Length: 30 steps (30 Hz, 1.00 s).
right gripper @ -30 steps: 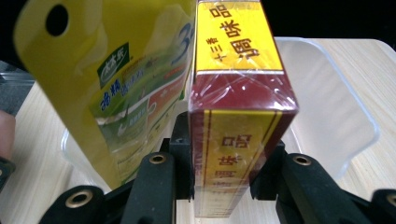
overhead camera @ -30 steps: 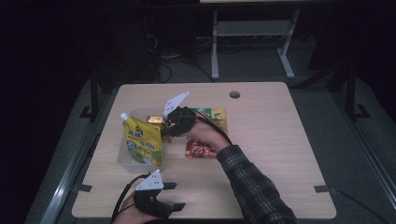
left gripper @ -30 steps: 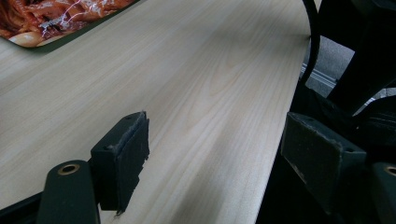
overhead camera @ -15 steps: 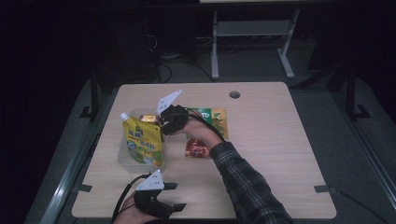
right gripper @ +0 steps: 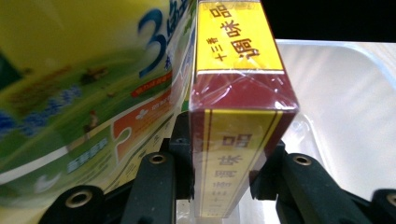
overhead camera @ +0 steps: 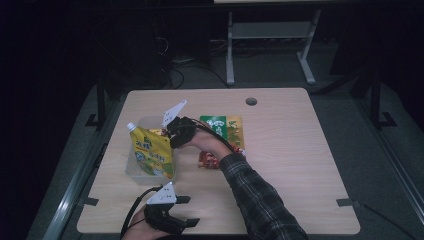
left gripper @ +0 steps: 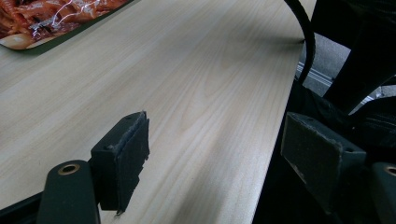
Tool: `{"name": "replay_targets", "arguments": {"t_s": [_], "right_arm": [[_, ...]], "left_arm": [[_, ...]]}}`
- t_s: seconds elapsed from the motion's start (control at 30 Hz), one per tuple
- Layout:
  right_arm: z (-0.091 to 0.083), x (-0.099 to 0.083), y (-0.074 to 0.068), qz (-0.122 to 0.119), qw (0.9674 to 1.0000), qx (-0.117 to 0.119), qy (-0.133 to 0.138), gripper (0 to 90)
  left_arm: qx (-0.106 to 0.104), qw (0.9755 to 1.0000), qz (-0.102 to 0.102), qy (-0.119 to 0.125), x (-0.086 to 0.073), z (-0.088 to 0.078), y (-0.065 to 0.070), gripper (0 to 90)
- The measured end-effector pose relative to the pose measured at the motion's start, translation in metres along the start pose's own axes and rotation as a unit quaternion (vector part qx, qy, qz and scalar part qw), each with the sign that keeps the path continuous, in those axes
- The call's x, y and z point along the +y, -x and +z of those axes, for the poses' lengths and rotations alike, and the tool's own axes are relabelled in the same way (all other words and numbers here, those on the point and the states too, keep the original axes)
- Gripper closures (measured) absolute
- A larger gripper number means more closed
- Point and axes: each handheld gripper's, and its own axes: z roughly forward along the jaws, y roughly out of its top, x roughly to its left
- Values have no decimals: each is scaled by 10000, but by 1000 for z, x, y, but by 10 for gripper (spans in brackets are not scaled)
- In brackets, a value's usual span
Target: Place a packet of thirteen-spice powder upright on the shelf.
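My right gripper [overhead camera: 172,135] is shut on a red and yellow cellophane-wrapped box [right gripper: 238,116], held over the clear plastic bin [overhead camera: 134,167] at the table's left. The box stands close beside a yellow-green spouted pouch [overhead camera: 152,155] that leans upright in the bin; in the right gripper view the pouch [right gripper: 84,84] is at the left and the bin's wall [right gripper: 336,93] at the right. My left gripper [overhead camera: 192,210] rests at the table's front edge, open, with nothing between its pads [left gripper: 123,154].
A green food packet [overhead camera: 222,127] and a red snack packet [overhead camera: 210,159] lie flat at mid-table, just right of the bin. A pasta-print packet [left gripper: 46,18] lies beyond the left gripper. The table's right half is bare wood, with a cable hole [overhead camera: 251,101] at the back.
My right gripper has carried the box leftward and a little down, from beside the green packet to over the bin. The left gripper has stayed put.
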Motion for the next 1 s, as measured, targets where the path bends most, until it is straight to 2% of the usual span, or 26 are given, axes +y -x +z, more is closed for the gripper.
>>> {"name": "replay_targets", "arguments": {"t_s": [0.3,0.37,0.4,0.47,0.5,0.53,0.63,1.0], "right_arm": [[14,-9,1,162,9999,13,-28,656],[13,-12,2,225,9997,-31,74,580],[12,-12,0,352,9993,-93,95,544],[8,-13,-1,384,9989,-237,123,508],[8,-13,-1,384,9989,-237,123,508],[2,-14,-3,469,9981,-367,174,454],[-9,-17,-7,530,9969,-539,231,415],[-51,-45,-17,909,9911,-955,198,364]], "left_arm": [[-17,10000,17,-15,0,1,1,229],[-29,10000,11,-26,0,1,1,229],[-29,10000,11,-26,0,1,1,228],[-70,10000,-22,7,0,1,1,228],[-70,10000,-22,7,0,1,1,228],[-75,10000,-31,10,0,1,1,228],[-57,10000,-18,-2,0,1,0,228],[-5,10000,-52,1,-1,0,1,228]]}}
